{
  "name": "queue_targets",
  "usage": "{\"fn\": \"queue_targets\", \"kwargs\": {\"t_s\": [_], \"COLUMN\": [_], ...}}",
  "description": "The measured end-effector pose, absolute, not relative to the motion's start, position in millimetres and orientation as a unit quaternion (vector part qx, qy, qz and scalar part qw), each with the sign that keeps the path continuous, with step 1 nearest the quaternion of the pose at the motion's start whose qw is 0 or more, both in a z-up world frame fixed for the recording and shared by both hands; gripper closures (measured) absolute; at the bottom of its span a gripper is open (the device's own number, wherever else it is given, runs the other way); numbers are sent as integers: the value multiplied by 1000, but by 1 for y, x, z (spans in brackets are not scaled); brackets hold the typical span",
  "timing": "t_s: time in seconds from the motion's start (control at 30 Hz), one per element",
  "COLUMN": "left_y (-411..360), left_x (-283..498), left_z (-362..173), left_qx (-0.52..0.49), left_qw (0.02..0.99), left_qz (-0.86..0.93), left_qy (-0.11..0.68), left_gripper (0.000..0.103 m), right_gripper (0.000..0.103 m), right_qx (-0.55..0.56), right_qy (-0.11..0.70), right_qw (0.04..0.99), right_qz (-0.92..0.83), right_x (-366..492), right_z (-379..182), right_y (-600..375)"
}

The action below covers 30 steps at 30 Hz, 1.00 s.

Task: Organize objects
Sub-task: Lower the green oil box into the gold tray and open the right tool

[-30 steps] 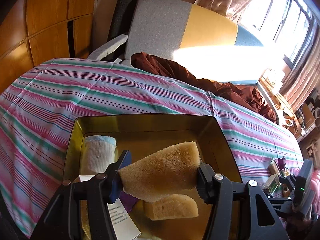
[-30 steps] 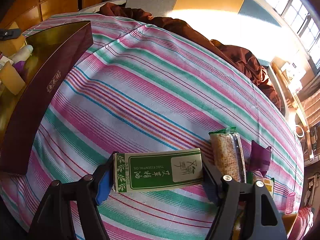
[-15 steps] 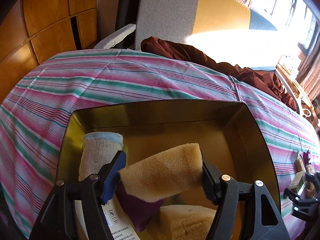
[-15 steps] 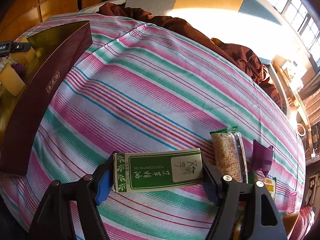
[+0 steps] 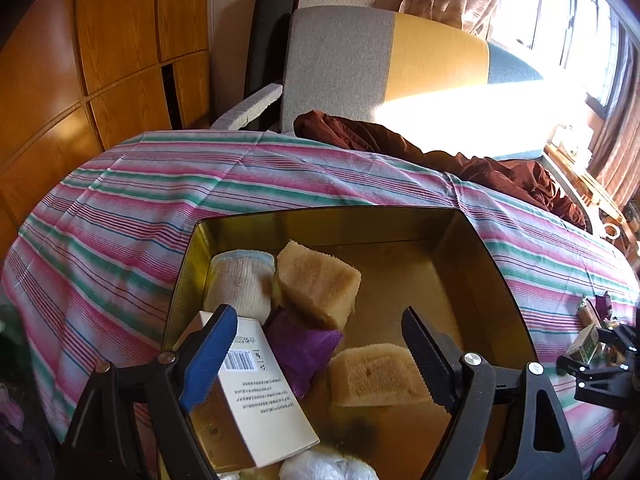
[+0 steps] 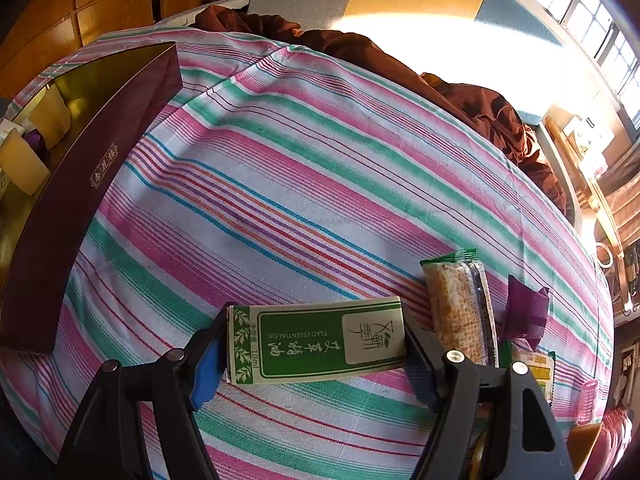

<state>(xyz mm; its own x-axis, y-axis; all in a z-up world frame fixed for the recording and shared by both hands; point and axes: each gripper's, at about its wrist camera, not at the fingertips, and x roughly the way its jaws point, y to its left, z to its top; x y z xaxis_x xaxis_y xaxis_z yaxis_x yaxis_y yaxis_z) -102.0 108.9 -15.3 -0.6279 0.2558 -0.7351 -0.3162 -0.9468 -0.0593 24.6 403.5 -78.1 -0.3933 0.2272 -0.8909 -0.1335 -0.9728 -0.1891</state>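
Note:
A gold-lined box [image 5: 496, 272] with maroon outer walls [image 6: 100, 160] sits on the striped cloth. In it lie a sponge [image 5: 320, 288] leaning on a rolled sock [image 5: 240, 284], a second sponge [image 5: 376, 372], a purple packet [image 5: 300, 348] and a white carton [image 5: 264, 396]. My left gripper [image 5: 316, 356] is open and empty above the box. My right gripper [image 6: 316, 344] is shut on a green essential-oil box [image 6: 320, 344], held just above the cloth to the right of the gold-lined box.
A wrapped snack bar [image 6: 460, 308], a purple packet [image 6: 524, 312] and a yellow packet [image 6: 540, 372] lie to the right of my right gripper. A brown cloth [image 5: 460, 164] and a sofa [image 5: 392, 64] lie beyond the table's far edge.
My left gripper has opened and dropped the sponge it held; the sponge now rests in the box against the sock. The gripper has pulled back. My right gripper still holds the green box.

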Motion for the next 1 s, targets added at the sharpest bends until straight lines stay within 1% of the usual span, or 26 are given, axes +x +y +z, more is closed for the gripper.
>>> {"fn": "queue_targets", "kwargs": {"t_s": [0.13,0.3,0.4,0.5,0.63,0.73,0.87,1.0], "left_y": [102,94,90,85,75,67,50,26], "left_x": [-75,-49,-37,-29,-25,-24,-24,-27], "left_z": [1,13,18,18,14,9,5,3], "left_qx": [-368,-346,-336,-332,-338,-346,-350,-354], "left_qw": [155,154,158,160,160,157,148,125], "left_qz": [916,924,927,928,926,924,925,927], "left_qy": [38,45,54,57,48,40,20,-4], "left_gripper": [13,13,12,11,11,11,11,11], "right_gripper": [27,27,27,27,27,27,27,27], "right_qx": [-539,-538,-532,-506,-469,-460,-479,-498], "right_qy": [-42,-37,-12,29,32,22,7,11], "right_qw": [108,111,120,115,81,31,-42,-79], "right_qz": [834,835,838,855,879,887,877,863], "right_x": [25,25,24,21,7,-9,-30,-47], "right_z": [-78,-76,-67,-42,-8,6,4,-12], "right_y": [403,405,410,408,373,335,275,228]}}
